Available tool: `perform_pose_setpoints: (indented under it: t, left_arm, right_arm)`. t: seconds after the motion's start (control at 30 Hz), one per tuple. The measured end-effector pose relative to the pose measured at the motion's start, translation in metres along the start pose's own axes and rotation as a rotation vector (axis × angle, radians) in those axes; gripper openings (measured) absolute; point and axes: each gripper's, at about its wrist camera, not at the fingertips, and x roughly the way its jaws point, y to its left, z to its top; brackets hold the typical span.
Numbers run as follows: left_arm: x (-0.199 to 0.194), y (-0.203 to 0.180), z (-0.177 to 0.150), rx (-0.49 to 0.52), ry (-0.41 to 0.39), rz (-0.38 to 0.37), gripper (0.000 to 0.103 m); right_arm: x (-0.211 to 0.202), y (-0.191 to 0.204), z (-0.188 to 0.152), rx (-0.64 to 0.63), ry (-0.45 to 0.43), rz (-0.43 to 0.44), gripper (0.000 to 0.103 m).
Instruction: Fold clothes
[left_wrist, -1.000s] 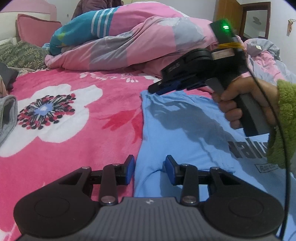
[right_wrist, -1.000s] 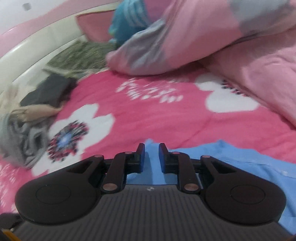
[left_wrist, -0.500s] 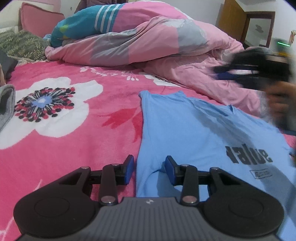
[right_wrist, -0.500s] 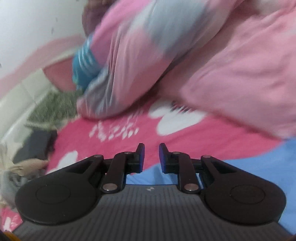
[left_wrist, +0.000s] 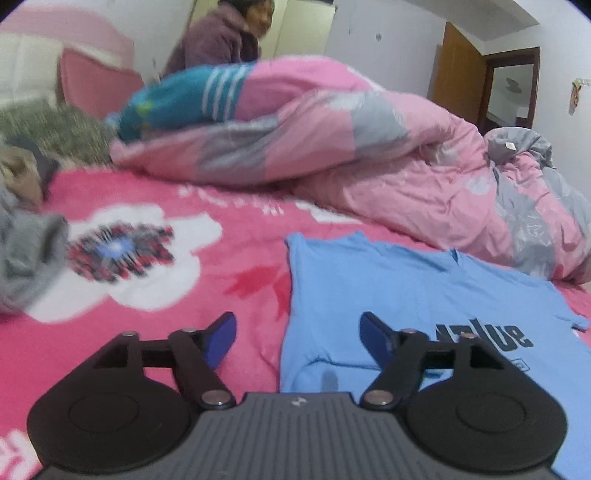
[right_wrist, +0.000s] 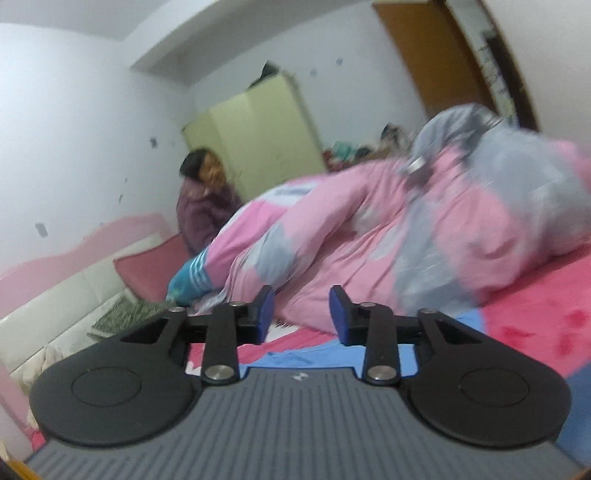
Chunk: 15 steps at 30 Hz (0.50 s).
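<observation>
While the blue T-shirt lies spread flat on the bed's pink flowered blanket, print side up, just in front of the heaped pink-and-grey duvet, neither tool has hold of it. Left tool sits low over the shirt's near side edge, jaws opening wide w/ nothing pinched, one pad over the blanket, the other over the shirt. Right tool is raised, aimed toward the duvet, shirt only a blue strip below it; jaws opening, approx. halfway, empty. To fold well, I'd say: bring both tools to the shirt's side edge, pinch only shirt fabric, not blanket, lift evenly & carry it across w/o dragging wrinkles.
</observation>
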Motion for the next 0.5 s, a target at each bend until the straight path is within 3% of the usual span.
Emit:
perform_pose_setpoints:
  t: [0.03,0.1,0.2,0.27,0.5]
  left_arm:
    - [-0.005,-0.009,0.003,0.014,0.011,-0.003,0.08]
    - [-0.013,-0.03,0.01,0.046,0.034,-0.019,0.08]
    - [-0.027,-0.075,0.018,0.148,0.023,-0.072,0.083]
    - [-0.032,-0.11,0.023,0.219,0.002,-0.111,0.09]
    - [-0.003,-0.227,0.012,0.359,0.013,-0.282,0.093]
  right_arm:
    - [-0.014,-0.009,0.002,0.01,-0.02,-0.021,0.05]
    - [-0.031,-0.03,0.001,0.039,-0.037,-0.046,0.053]
    - [-0.02,-0.068,-0.011,0.129,0.014,-0.059,0.055]
    - [0.004,-0.092,-0.024,0.195,0.071,-0.05,0.055]
    - [0.131,-0.164,-0.075,0.393,0.274,-0.114,0.055]
